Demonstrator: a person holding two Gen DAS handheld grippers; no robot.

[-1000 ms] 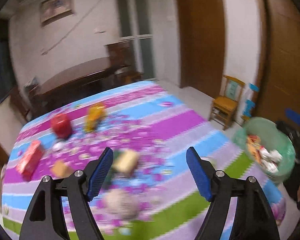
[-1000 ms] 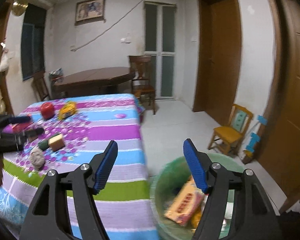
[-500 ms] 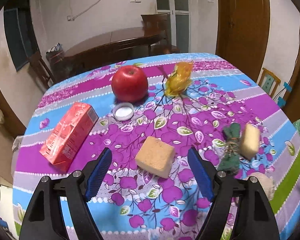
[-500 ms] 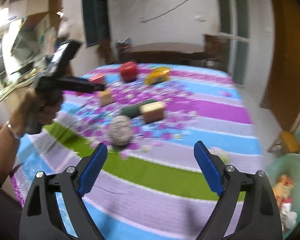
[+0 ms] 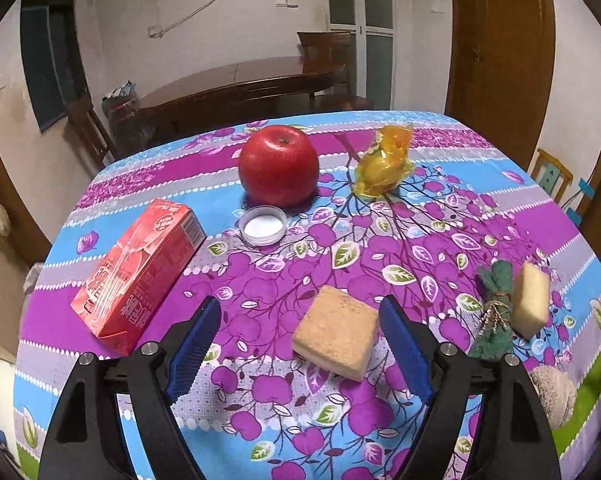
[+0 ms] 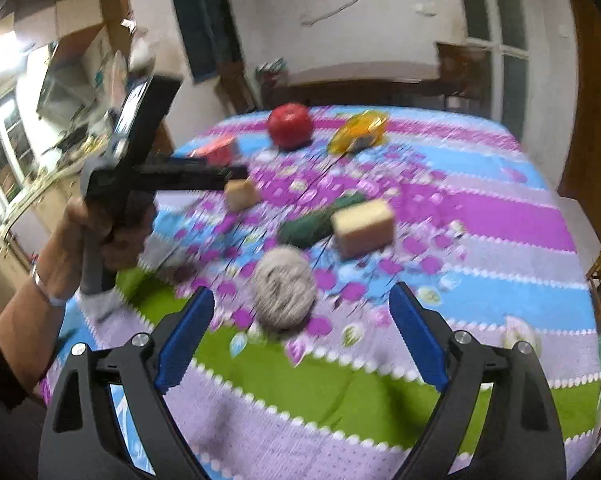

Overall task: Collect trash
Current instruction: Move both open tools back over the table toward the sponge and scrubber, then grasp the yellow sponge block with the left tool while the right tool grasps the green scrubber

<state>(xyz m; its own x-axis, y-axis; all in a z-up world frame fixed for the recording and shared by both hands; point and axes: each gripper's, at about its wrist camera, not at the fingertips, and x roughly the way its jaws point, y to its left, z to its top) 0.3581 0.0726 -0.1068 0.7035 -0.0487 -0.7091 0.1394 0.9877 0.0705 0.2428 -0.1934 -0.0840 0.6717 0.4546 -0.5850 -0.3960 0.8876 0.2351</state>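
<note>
A: What does the left gripper (image 5: 300, 344) have in front of it?

B: Its jaws stand wide apart with nothing held. A tan sponge block (image 5: 336, 333) lies on the table (image 5: 480, 220) between the blue pads, nearer the right-hand one; whether that pad touches it cannot be told.

A: And the rest of the trash on the patterned cloth?

B: To the left of the gripper lies a red carton (image 5: 138, 270) on its side. Beyond it, an upturned white bottle cap (image 5: 262, 225) sits just in front of a red apple (image 5: 278, 165). A crumpled yellow wrapper (image 5: 386, 166) lies to the right of the apple, apart from it. Toward the right edge, a dark green scrubbing cloth (image 5: 494, 308) lies against a pale yellow sponge (image 5: 531, 300), and a grey woolly ball (image 5: 552, 394) shows at the lower right, partly hidden behind the gripper.

A: What about the right gripper (image 6: 300, 336)?

B: Its jaws are also spread apart and empty, above the green stripe at the near edge of the table. That view is blurred. The grey ball (image 6: 285, 290) lies just beyond the pads, between them. Farther on are the green cloth (image 6: 312, 226) touching the yellow sponge (image 6: 364, 222), then the tan block (image 6: 242, 195), the apple (image 6: 290, 126) and the wrapper (image 6: 358, 132).

A: Is the other hand visible there?

B: Yes, the person's left hand (image 6: 100, 236) grips the left gripper's handle at the left side of the table, its fingers reaching toward the tan block.
</note>
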